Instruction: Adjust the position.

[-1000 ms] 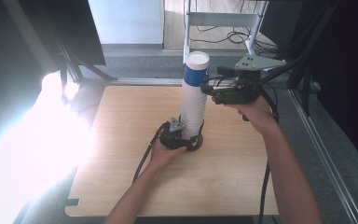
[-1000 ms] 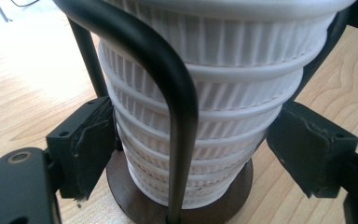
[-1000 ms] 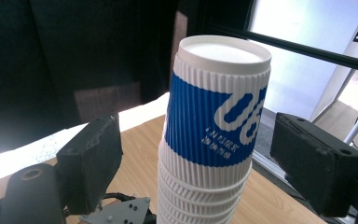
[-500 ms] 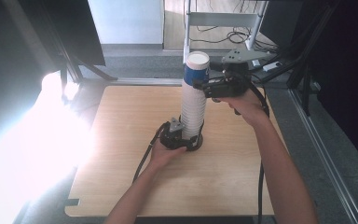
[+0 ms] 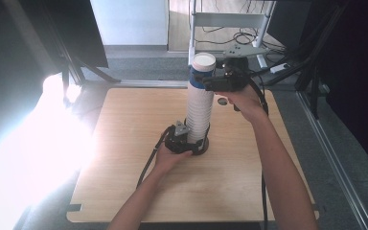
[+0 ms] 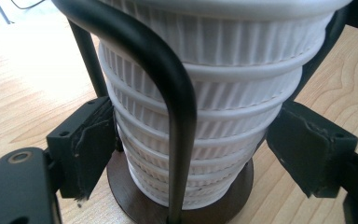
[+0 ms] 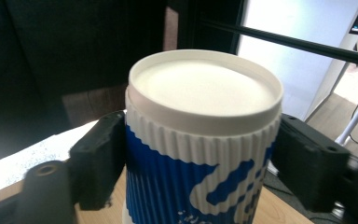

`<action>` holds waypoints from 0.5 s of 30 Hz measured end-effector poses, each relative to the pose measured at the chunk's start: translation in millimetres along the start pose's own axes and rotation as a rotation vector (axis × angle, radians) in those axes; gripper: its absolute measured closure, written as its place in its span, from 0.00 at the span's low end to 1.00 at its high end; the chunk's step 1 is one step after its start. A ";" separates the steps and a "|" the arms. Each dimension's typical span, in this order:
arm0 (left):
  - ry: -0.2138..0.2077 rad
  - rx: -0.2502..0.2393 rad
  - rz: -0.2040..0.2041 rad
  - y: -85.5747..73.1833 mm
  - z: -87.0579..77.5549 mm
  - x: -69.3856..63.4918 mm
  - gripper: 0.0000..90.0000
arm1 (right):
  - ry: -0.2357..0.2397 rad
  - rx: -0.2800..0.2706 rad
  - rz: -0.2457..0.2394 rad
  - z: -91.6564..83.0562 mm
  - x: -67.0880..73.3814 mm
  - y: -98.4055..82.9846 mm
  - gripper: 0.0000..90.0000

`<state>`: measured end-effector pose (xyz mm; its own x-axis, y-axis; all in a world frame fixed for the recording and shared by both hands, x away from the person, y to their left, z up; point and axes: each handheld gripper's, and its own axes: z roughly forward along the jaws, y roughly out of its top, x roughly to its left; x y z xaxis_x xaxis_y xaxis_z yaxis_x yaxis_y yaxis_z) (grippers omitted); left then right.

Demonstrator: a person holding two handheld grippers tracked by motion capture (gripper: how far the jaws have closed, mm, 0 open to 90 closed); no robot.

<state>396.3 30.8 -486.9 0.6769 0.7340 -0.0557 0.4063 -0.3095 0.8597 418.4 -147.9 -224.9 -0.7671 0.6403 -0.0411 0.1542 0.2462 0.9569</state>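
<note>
Fingers, left to right. The left gripper (image 5: 192,140) stands low at the foot of the tall stack of ribbed white paper cups (image 5: 199,108); in the left gripper view its black pads (image 6: 90,142) sit against the lowest cups on either side, narrowed to the width of the stack (image 6: 200,116), so it reads as clamped on the base of the stack, steadying it. The right gripper (image 5: 206,82) is level with the top of the stack; its jaws have just been closing, and in the right gripper view the pads (image 7: 103,156) press on both flanks of the topmost cup, a blue-and-white ribbed paper cup with a flat white lid (image 7: 204,140).

Position. The stack stands upright on a round dark base with a thin black upright rod (image 6: 179,116), near the middle of the light wooden table (image 5: 124,191), slightly toward its far edge.

Handling, as a judgement. The cups look light, thin-walled and easily crushed; the ribbing should give good friction, but nested cups tend to bind. The top cup is best taken just below the lid rim, where the wall is stiffest, with moderate squeeze. A straight upward lift, with the base held, would likely avoid tipping the column.
</note>
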 end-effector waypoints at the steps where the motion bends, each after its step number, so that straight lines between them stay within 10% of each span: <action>1: 0.000 0.000 0.000 0.0 0.0 0.1 0.18 | -0.003 0.001 -0.009 -0.1 0.8 0.3 0.28; 15: -0.001 0.001 -0.005 0.1 0.2 -0.9 0.18 | -0.045 -0.100 -0.037 -21.8 8.1 19.7 0.29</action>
<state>395.8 30.0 -486.8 0.6758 0.7346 -0.0604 0.4100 -0.3065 0.8590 401.7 -153.7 -200.1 -0.7419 0.6649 -0.0873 0.0622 0.1979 0.9782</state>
